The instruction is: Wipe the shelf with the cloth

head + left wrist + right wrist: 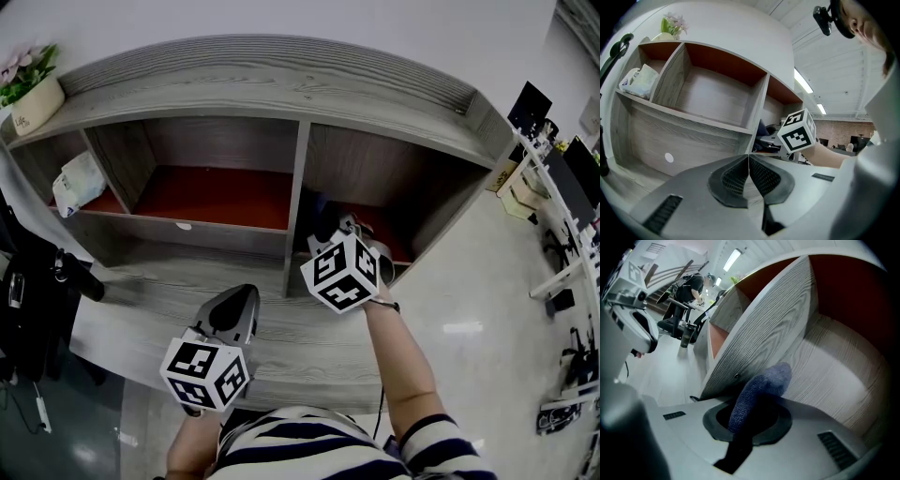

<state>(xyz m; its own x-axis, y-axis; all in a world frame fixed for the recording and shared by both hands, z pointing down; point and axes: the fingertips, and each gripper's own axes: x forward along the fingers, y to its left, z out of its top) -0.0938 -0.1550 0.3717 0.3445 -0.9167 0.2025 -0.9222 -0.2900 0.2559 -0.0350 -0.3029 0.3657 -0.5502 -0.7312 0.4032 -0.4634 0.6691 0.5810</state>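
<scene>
**Cloth clamped in right gripper, at mouth of right compartment**

Far left, on top of the shelf (pixel 281 80): flower pot (pixel 36 94), close to the end edge. Left compartment: white bag (pixel 77 181) against the left wall, taking most of that bay. Middle compartment: widest bay, open front, red panel (pixel 216 195) showing across its full width.

Left gripper (pixel 239 302): over the lower ledge (pixel 141 281), in front of the middle compartment and apart from the shelf front. Jaws pressed together, nothing between them. Tips aimed at the shelf, marker cube back toward the person.

Divider (pixel 295 202) between the middle and right bays. Right gripper (pixel 757 414) just right of it, tips reaching into the right compartment, marker cube outside the front edge. Jaws clamped on the blue cloth (pixel 760 389). Cloth sticks out past the tips, near the divider and the bay's wood-grain panel; contact with either not readable. Tight room on the divider side, more toward the bay's right wall. Right forearm (pixel 403 361) stretched forward from the body, roughly straight.

Right of the shelf: open floor (pixel 469 291), then desks (pixel 562 187) well apart.
</scene>
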